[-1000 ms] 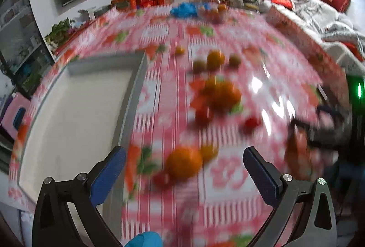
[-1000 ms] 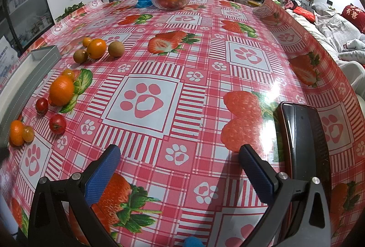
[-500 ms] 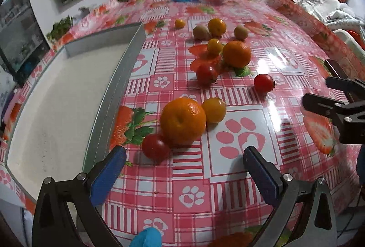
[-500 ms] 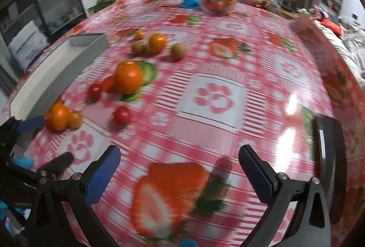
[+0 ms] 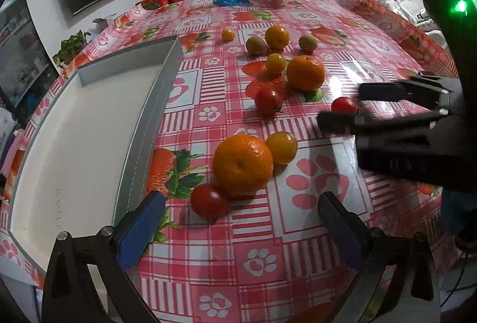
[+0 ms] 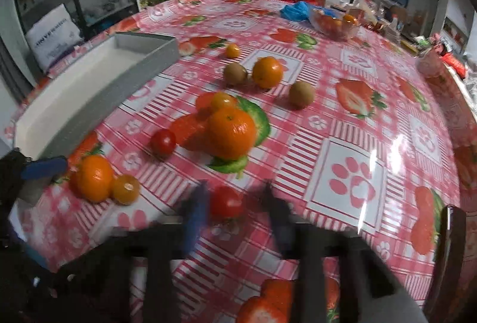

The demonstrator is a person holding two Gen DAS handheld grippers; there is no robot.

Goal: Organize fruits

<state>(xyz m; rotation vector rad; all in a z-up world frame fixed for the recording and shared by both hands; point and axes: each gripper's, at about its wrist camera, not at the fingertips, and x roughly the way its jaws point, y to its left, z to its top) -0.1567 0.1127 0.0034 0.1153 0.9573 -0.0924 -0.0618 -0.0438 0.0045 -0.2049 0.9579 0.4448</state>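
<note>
The right gripper (image 6: 234,205) is seen with fingers apart around a cherry tomato (image 6: 226,201), contact unclear through blur. The left gripper (image 5: 241,221) is held spread near a mandarin (image 5: 242,164), right of the grey tray (image 5: 149,114).

Low, close wrist views — (shared) fruit (image 5: 242,165)

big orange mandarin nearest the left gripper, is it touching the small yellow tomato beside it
Touching. In the left wrist view the big orange mandarin and small yellow tomato meet with no tablecloth visible between them.
</note>
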